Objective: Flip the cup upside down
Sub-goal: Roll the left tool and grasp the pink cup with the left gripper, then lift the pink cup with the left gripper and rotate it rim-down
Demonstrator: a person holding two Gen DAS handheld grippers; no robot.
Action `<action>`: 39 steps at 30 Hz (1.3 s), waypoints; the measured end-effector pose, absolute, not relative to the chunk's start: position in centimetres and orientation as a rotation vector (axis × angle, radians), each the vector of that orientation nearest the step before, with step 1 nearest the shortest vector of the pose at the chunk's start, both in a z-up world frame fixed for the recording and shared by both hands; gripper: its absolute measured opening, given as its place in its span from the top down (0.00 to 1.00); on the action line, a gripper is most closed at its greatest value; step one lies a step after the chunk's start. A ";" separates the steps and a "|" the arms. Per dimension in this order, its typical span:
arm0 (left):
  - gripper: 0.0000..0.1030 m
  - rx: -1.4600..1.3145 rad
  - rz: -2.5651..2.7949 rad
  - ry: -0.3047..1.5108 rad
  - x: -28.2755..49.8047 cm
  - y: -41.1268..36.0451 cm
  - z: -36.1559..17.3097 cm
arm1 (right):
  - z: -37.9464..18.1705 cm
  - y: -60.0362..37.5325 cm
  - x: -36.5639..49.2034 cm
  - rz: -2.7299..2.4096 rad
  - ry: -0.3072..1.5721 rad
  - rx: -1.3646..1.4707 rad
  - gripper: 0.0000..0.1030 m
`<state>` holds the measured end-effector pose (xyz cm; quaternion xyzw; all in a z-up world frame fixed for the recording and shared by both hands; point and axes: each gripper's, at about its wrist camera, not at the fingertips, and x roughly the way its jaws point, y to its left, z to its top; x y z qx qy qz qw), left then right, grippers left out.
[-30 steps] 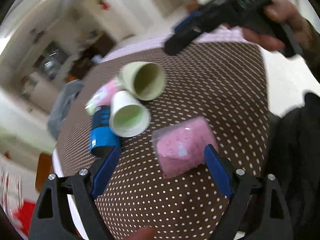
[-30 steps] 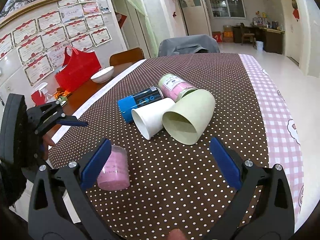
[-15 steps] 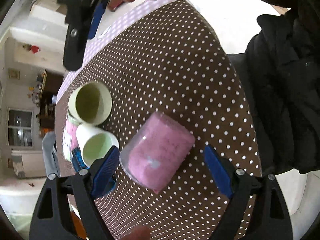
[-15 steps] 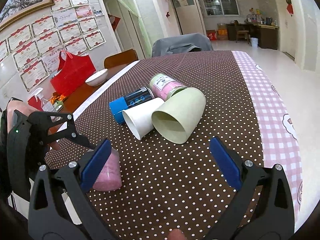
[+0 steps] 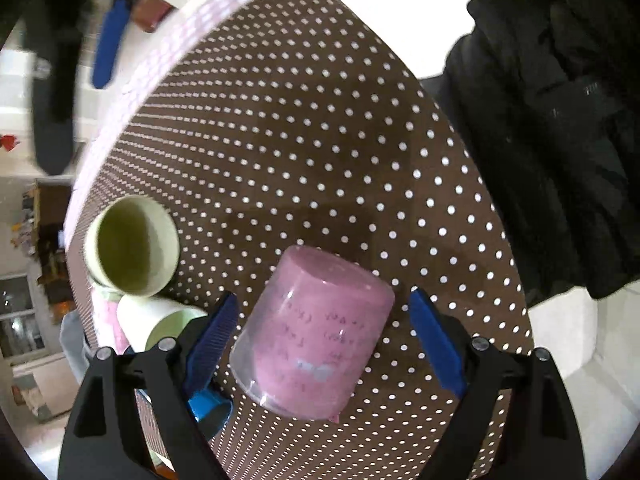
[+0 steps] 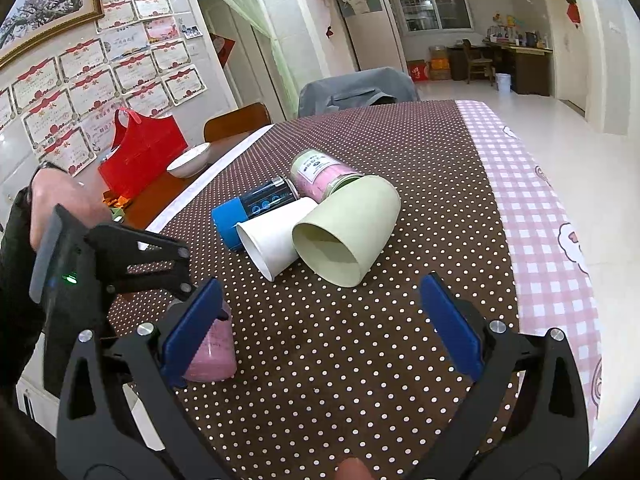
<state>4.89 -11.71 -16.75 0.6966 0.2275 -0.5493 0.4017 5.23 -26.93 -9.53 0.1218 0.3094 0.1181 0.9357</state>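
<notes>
A translucent pink cup (image 5: 316, 336) stands on the brown dotted tablecloth (image 5: 304, 128), its closed end up and its rim down. My left gripper (image 5: 324, 320) is open and straddles it from above, fingers apart from its sides. The cup also shows in the right wrist view (image 6: 212, 354), partly hidden behind the right gripper's left finger. My right gripper (image 6: 320, 320) is open and empty above the cloth, short of a pale green cup (image 6: 348, 230) lying on its side.
A white paper cup (image 6: 272, 236), a blue-capped dark can (image 6: 256, 208) and a pink jar (image 6: 320, 172) lie clustered with the green cup. A red bag (image 6: 140, 152) and a white bowl (image 6: 188, 160) sit at the far left. The table edge is near the person's black jacket (image 5: 560, 120).
My left gripper has swung over the pink cup and come down closer, so the cup now sits between its fingers. The right gripper has barely moved.
</notes>
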 end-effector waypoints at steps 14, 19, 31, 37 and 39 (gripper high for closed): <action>0.35 1.615 -1.338 0.740 8.7 -12.1 -17.0 | -9.5 -27.6 5.1 0.229 0.631 0.260 0.06; 0.38 1.475 -1.253 0.763 11.3 -11.5 -16.7 | -9.4 -27.2 5.3 0.236 0.632 0.259 0.06; 0.40 1.100 -1.053 0.791 17.7 -7.4 -14.7 | -9.1 -27.1 5.2 0.238 0.624 0.266 0.06; 0.40 0.992 -1.004 0.793 20.1 -5.6 -14.3 | -9.2 -27.0 5.2 0.241 0.626 0.266 0.06; 0.40 0.961 -0.987 0.786 19.7 -5.8 -15.5 | -9.2 -27.0 5.2 0.240 0.625 0.266 0.06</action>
